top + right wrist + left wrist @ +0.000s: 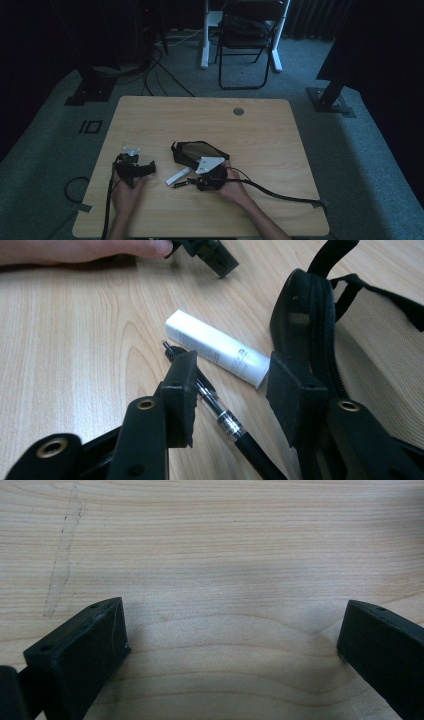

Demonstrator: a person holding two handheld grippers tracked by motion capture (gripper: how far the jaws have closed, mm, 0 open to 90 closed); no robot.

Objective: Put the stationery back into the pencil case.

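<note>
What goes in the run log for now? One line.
right claw: open over pen | tube: beside pen | pouch: open | left claw: open, on table

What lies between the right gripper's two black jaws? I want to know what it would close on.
In the right gripper view, a black pen with a clear barrel lies on the wooden table between the right gripper jaws, unpinched.

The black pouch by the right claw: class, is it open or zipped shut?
Open. The black pouch shows its zip edge spread apart, with the tan lining exposed inside.
</note>
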